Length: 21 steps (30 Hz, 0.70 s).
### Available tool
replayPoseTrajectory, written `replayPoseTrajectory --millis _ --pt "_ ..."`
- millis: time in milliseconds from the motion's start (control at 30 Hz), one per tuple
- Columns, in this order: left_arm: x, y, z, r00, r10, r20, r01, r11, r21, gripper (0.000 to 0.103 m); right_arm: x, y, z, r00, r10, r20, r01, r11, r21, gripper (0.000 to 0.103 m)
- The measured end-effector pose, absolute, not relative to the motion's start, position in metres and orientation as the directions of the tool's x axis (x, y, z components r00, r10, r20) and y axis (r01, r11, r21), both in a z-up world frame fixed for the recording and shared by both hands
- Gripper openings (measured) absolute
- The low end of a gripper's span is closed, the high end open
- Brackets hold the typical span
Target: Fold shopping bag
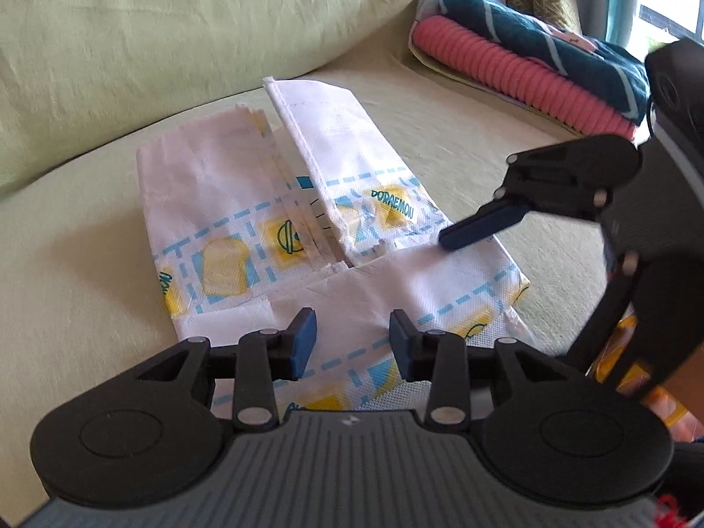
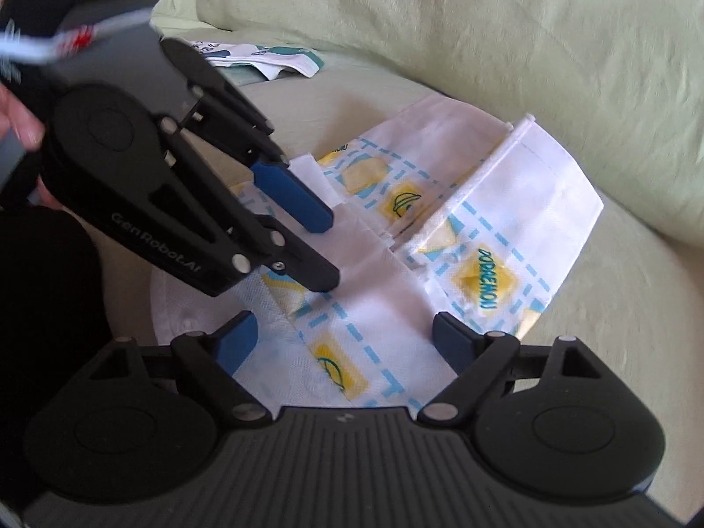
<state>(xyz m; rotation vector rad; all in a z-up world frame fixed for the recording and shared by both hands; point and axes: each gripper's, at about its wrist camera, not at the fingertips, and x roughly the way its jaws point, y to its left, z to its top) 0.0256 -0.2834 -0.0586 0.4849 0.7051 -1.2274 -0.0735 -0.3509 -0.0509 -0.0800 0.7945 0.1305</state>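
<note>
A white shopping bag (image 1: 334,202) with blue dashed lines and yellow squares lies partly folded on a pale green sofa seat (image 1: 88,264). Its near end is folded up over the middle and a seamed flap stands up along the centre. My left gripper (image 1: 353,343) hovers open over the bag's near edge, its pads apart with nothing pressed between them. A blue fingertip (image 1: 475,226) of the right gripper rests at the bag's right side. In the right wrist view, my right gripper (image 2: 345,343) stands wide open above the bag (image 2: 506,202), and the left gripper (image 2: 317,242) points down at the folded part.
Folded pink and teal textiles (image 1: 528,75) are stacked at the sofa's back right. The back cushion (image 1: 176,31) rises behind the bag. Another printed cloth (image 2: 264,55) lies further along the seat. A person's hand (image 2: 17,119) holds the left gripper.
</note>
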Motion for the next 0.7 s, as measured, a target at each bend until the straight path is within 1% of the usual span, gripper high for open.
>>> replayPoseTrajectory --millis 33,100,167,233,333,400,500,533,633,667,700 --pt "0.024 -0.284 -0.059 0.18 -0.676 -0.715 0.959 0.281 -0.025 0.045 -0.072 -0.364 -0.045 0.697 0.104 -0.71 -0.121 0.992 0.027 0.08" --pt "0.024 -0.284 -0.058 0.182 -0.675 -0.714 0.957 0.287 -0.027 0.045 -0.066 -0.406 -0.028 0.713 0.108 -0.693 -0.017 0.991 0.136 0.078" --pt "0.025 -0.283 -0.058 0.178 -0.678 -0.713 0.955 0.294 -0.04 0.046 -0.057 -0.439 -0.016 0.726 0.104 -0.68 0.036 0.982 0.188 0.078" --pt "0.025 -0.283 -0.057 0.182 -0.676 -0.714 0.953 0.3 -0.041 0.046 -0.041 -0.468 -0.009 0.731 0.109 -0.673 0.052 0.975 0.215 0.078" --pt "0.024 -0.284 -0.057 0.188 -0.671 -0.718 0.95 0.31 -0.041 0.046 -0.003 -0.504 -0.006 0.705 0.168 -0.689 0.009 0.969 0.246 0.079" --pt "0.024 -0.284 -0.056 0.191 -0.668 -0.719 0.948 0.316 -0.041 0.046 0.033 -0.521 -0.007 0.647 0.286 -0.707 -0.094 0.95 0.298 0.087" --pt "0.023 -0.283 -0.056 0.195 -0.669 -0.717 0.946 0.323 -0.044 0.046 0.076 -0.529 -0.019 0.561 0.386 -0.732 -0.196 0.922 0.335 0.088" --pt "0.023 -0.283 -0.056 0.195 -0.67 -0.717 0.945 0.324 -0.045 0.046 0.081 -0.529 -0.02 0.544 0.399 -0.738 -0.208 0.916 0.343 0.088" --pt "0.024 -0.283 -0.057 0.196 -0.671 -0.715 0.944 0.327 -0.048 0.046 0.112 -0.532 -0.039 0.433 0.501 -0.75 -0.244 0.866 0.437 0.088" --pt "0.023 -0.283 -0.057 0.197 -0.671 -0.715 0.944 0.326 -0.046 0.046 0.118 -0.531 -0.044 0.402 0.528 -0.748 -0.251 0.849 0.465 0.087" --pt "0.023 -0.283 -0.056 0.197 -0.671 -0.715 0.945 0.325 -0.045 0.046 0.124 -0.53 -0.05 0.367 0.563 -0.741 -0.26 0.826 0.5 0.083"
